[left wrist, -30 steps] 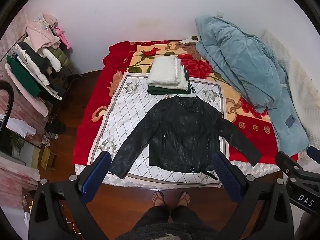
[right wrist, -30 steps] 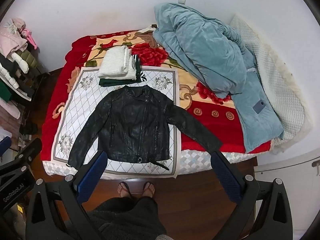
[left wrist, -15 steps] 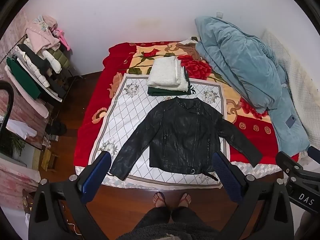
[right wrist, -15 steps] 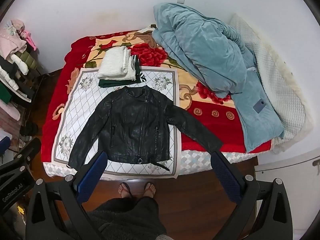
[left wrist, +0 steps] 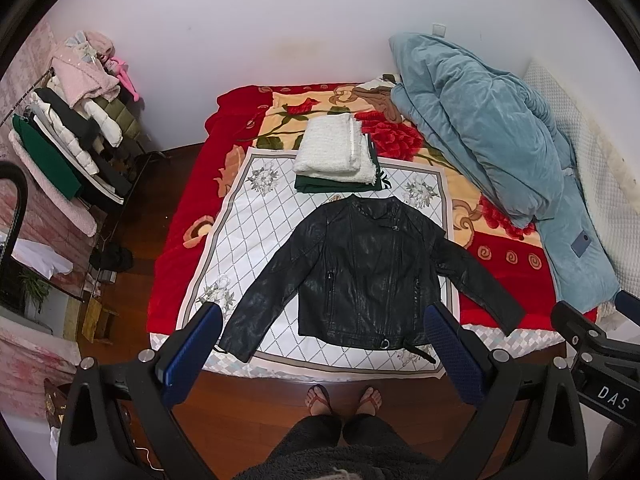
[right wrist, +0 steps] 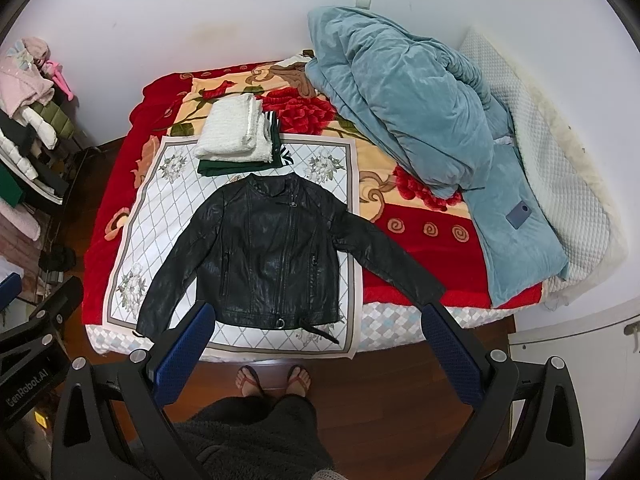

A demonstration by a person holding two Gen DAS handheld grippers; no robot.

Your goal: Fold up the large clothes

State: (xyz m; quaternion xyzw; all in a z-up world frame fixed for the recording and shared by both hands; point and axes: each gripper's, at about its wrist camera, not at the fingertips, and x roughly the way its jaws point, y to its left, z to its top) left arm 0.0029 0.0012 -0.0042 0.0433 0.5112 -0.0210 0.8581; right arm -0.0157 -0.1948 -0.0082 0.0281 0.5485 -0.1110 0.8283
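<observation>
Clothes rack [left wrist: 68, 148] far left, puffy and fleecy stuff piled up. Left gripper [left wrist: 324, 344] spread wide, nothing held. Black leather jacket [left wrist: 360, 276], shiny and crinkled, flat on diamond-pattern white cloth [left wrist: 256, 216], sleeves splayed. Right gripper [right wrist: 316, 344] spread too. Plush blue quilt [right wrist: 420, 120] heaped right.

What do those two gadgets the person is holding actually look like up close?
Each is a black, angular frame with silver bolts, ending in two long fingers faced with textured blue pads. The left gripper and right gripper look alike. White lettering shows on their bodies: "DAS" on the right one, "GenRobot.AI" on the left. No cables show on either.
</observation>
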